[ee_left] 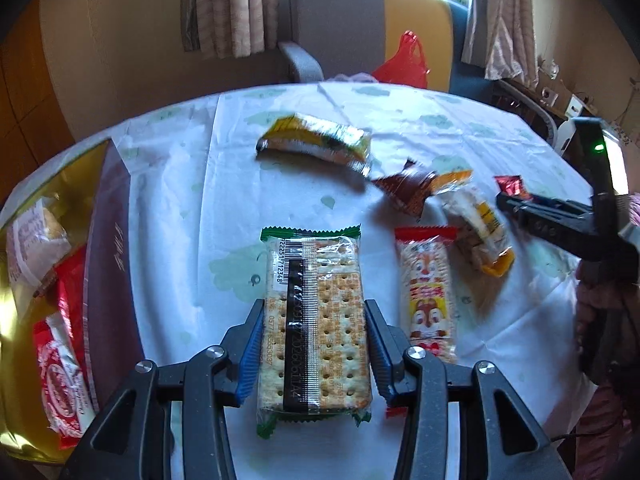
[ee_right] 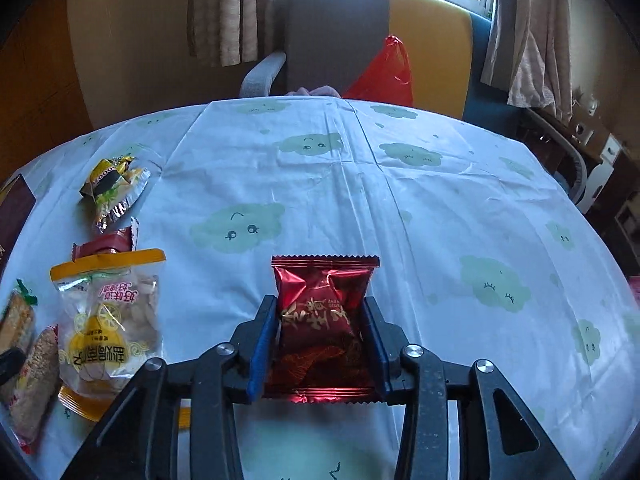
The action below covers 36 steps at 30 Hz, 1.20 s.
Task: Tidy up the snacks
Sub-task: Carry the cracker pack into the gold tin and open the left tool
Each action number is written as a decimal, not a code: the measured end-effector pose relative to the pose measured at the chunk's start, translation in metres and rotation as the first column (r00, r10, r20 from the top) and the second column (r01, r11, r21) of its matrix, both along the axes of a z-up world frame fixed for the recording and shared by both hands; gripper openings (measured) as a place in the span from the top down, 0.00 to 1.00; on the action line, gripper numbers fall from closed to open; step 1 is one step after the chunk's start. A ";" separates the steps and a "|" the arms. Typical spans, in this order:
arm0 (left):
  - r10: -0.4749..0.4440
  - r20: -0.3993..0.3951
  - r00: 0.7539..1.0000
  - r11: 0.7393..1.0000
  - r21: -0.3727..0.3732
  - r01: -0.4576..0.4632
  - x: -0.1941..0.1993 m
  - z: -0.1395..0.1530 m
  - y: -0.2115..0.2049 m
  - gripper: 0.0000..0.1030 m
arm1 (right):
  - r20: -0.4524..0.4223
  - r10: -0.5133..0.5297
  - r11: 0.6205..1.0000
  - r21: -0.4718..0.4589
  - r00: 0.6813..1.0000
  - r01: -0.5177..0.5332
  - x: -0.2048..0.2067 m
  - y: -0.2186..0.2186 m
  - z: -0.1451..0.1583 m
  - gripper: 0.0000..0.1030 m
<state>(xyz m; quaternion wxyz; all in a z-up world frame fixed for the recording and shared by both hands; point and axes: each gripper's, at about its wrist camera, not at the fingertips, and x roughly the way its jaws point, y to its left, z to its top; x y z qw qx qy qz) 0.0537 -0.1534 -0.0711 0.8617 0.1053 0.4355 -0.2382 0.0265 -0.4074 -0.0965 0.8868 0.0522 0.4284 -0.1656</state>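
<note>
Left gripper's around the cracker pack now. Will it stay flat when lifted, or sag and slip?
The cracker pack probably stays flat: stacked square crackers fill the wrapper. Its glossy film may slip between the left gripper pads. Squeezing hard likely cracks the edges.

Red snack packet [ee_right: 322,320] between fingers [ee_right: 264,344]

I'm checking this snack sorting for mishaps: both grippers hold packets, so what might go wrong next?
1. The left gripper squeezes the cracker pack across its width; the crackers may crack.
2. The right gripper pinches the puffy red foil packet; it might slip out.
</note>
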 end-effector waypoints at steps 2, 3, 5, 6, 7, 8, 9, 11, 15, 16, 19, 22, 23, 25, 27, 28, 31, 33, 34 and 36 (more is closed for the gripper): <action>-0.013 0.027 1.000 1.000 -0.025 0.014 -0.006 0.013 0.003 0.54 | 0.003 0.000 1.000 0.004 1.000 0.000 -0.001 -0.001 0.001 0.59; -0.015 0.037 0.999 0.999 -0.040 0.016 -0.009 0.020 0.006 0.54 | 0.008 0.000 1.000 0.005 1.000 0.000 -0.001 0.000 0.001 0.59; -0.003 0.045 0.999 0.997 -0.080 0.006 -0.011 0.036 0.017 0.54 | 0.008 0.000 1.000 -0.001 1.000 0.000 -0.001 0.000 0.001 0.59; 0.011 0.047 0.999 0.995 -0.095 -0.006 -0.011 0.043 0.023 0.54 | 0.008 0.000 1.000 -0.005 1.000 0.000 0.000 0.000 0.001 0.59; 0.032 0.050 0.998 0.994 -0.109 -0.026 -0.009 0.051 0.032 0.54 | 0.007 0.000 1.000 -0.009 1.000 0.000 0.001 0.000 0.001 0.59; 0.056 0.053 0.997 0.991 -0.124 -0.049 -0.008 0.058 0.042 0.54 | 0.007 0.001 1.000 -0.013 1.000 0.000 0.002 0.000 0.001 0.59; 0.093 0.054 0.994 0.986 -0.142 -0.085 -0.005 0.066 0.058 0.54 | 0.007 0.001 1.000 -0.015 1.000 -0.001 0.002 0.000 0.001 0.59; 0.172 0.046 0.984 0.973 -0.163 -0.162 0.003 0.077 0.086 0.54 | 0.008 0.001 1.000 -0.014 1.000 0.000 0.002 -0.001 0.001 0.59; 0.381 0.006 0.924 0.905 -0.205 -0.372 0.020 0.088 0.167 0.54 | 0.008 0.001 1.000 -0.017 1.000 -0.001 0.002 0.000 0.001 0.59; 0.434 -0.003 0.901 0.882 -0.202 -0.426 0.024 0.086 0.187 0.54 | 0.009 0.001 1.000 -0.016 1.000 -0.001 0.001 0.000 0.001 0.59; 0.560 -0.051 0.827 0.813 -0.159 -0.560 0.038 0.075 0.237 0.54 | 0.010 0.000 1.000 -0.014 1.000 0.000 0.001 0.001 0.002 0.59; 0.635 -0.085 0.768 0.761 -0.104 -0.640 0.053 0.060 0.270 0.54 | 0.010 0.000 1.000 -0.016 1.000 0.000 0.002 0.000 0.002 0.59; 0.640 -0.092 0.762 0.758 -0.084 -0.647 0.061 0.055 0.276 0.54 | 0.010 0.000 1.000 -0.016 1.000 0.000 0.002 0.000 0.002 0.59; 0.659 -0.106 0.745 0.745 -0.048 -0.665 0.075 0.045 0.284 0.54 | 0.010 0.000 1.000 -0.017 1.000 0.000 0.001 0.000 0.002 0.59; 0.652 -0.122 0.748 0.753 -0.012 -0.658 0.092 0.035 0.287 0.54 | 0.010 0.001 1.000 -0.019 1.000 -0.001 0.001 0.001 0.002 0.59; 0.656 -0.127 0.744 0.751 0.009 -0.660 0.102 0.029 0.289 0.54 | 0.010 0.001 1.000 -0.019 1.000 -0.001 0.001 0.001 0.002 0.59; 0.655 -0.152 0.740 0.754 0.063 -0.654 0.133 0.014 0.284 0.54 | 0.009 0.001 1.000 -0.023 1.000 -0.001 0.001 0.001 0.002 0.59; 0.653 -0.170 0.738 0.755 0.069 -0.652 0.152 0.007 0.276 0.54 | 0.008 0.001 1.000 -0.026 1.000 -0.001 0.001 0.001 0.002 0.59; 0.639 -0.168 0.751 0.767 0.059 -0.639 0.160 0.009 0.274 0.54 | 0.008 0.001 1.000 -0.027 1.000 -0.001 0.001 0.002 0.002 0.59; 0.605 -0.136 0.784 0.795 0.042 -0.606 0.170 0.010 0.260 0.52 | 0.008 0.001 1.000 -0.029 1.000 0.000 0.001 0.002 0.002 0.59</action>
